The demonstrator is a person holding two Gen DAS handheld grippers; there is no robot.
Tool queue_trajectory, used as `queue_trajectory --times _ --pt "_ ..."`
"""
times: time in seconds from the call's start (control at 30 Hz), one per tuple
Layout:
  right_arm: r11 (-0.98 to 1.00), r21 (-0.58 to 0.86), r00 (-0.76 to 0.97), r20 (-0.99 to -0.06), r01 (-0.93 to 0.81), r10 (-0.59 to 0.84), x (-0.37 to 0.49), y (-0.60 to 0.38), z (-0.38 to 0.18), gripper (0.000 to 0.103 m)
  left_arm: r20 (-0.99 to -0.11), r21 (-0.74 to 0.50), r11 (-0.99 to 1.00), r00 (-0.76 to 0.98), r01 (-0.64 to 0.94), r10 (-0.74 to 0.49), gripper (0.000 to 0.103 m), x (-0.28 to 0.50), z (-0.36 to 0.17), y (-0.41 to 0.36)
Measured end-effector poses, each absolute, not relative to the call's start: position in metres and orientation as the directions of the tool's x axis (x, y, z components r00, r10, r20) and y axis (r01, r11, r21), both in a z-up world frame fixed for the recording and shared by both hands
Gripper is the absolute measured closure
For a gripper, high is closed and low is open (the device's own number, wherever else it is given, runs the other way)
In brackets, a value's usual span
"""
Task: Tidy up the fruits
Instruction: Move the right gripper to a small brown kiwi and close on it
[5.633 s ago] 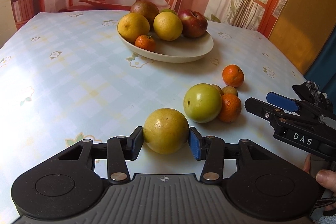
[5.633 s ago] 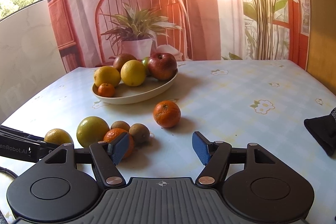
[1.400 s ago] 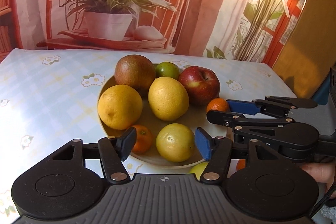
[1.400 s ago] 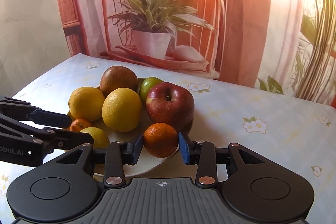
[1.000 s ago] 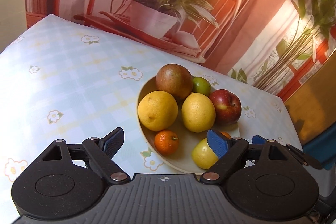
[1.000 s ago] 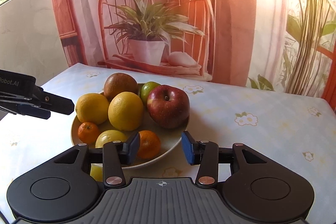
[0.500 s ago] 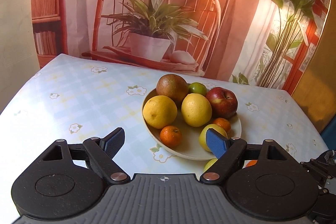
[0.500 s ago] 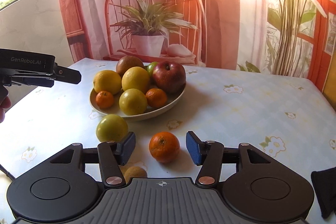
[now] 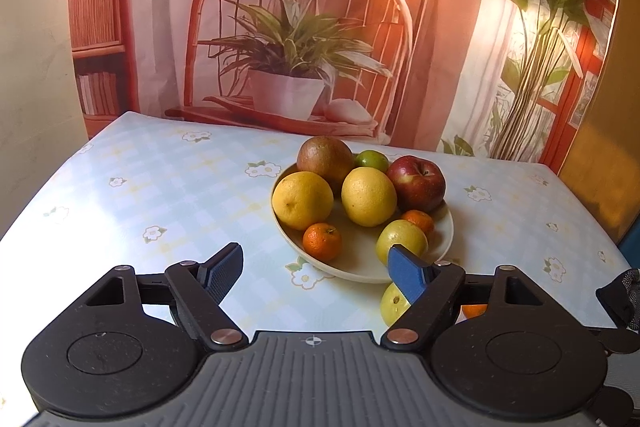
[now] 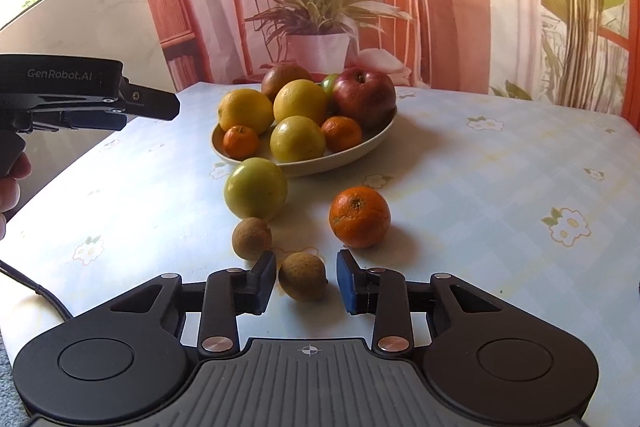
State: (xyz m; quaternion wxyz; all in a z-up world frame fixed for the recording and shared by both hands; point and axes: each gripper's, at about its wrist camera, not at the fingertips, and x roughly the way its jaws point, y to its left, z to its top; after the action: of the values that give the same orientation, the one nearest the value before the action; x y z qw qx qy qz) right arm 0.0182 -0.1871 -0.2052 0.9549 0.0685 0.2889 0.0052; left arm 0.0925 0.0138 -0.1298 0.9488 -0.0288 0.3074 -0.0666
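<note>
A cream bowl (image 10: 372, 141) holds yellow citrus, a red apple (image 10: 365, 97), two small oranges and more; it also shows in the left wrist view (image 9: 446, 227). On the table lie a green apple (image 10: 256, 188), an orange (image 10: 359, 217) and two small brown fruits. My right gripper (image 10: 306, 281) is open, with one brown fruit (image 10: 303, 281) between its fingers. My left gripper (image 9: 316, 269) is open and empty, held above the table left of the bowl; it shows in the right wrist view (image 10: 120, 111).
The table (image 10: 500, 187) has a pale blue floral cloth. A backdrop with a printed chair and plant (image 9: 288, 67) hangs behind the far edge. A dark object (image 9: 624, 291) sits at the table's right edge. A cable (image 10: 36, 291) runs off the left.
Both grippers have drawn back from the bowl after leaving a yellow fruit and an orange in it. My right gripper has lowered to the table, now straddling a brown fruit.
</note>
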Motion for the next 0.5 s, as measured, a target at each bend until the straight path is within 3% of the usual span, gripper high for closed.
queue_trajectory --times 0.1,0.5 --pt "0.994 0.105 0.833 -0.551 0.018 0.043 0.017 -0.184 -0.210 0.079 -0.581 -0.100 0.988 0.799 0.117 -0.154 0.022 0.090 -0.132 0.013" --pt "0.998 0.066 0.860 -0.509 0.000 0.033 0.002 -0.178 -0.212 0.080 -0.611 -0.120 0.987 0.775 0.106 -0.158 0.022 0.076 -0.144 0.013"
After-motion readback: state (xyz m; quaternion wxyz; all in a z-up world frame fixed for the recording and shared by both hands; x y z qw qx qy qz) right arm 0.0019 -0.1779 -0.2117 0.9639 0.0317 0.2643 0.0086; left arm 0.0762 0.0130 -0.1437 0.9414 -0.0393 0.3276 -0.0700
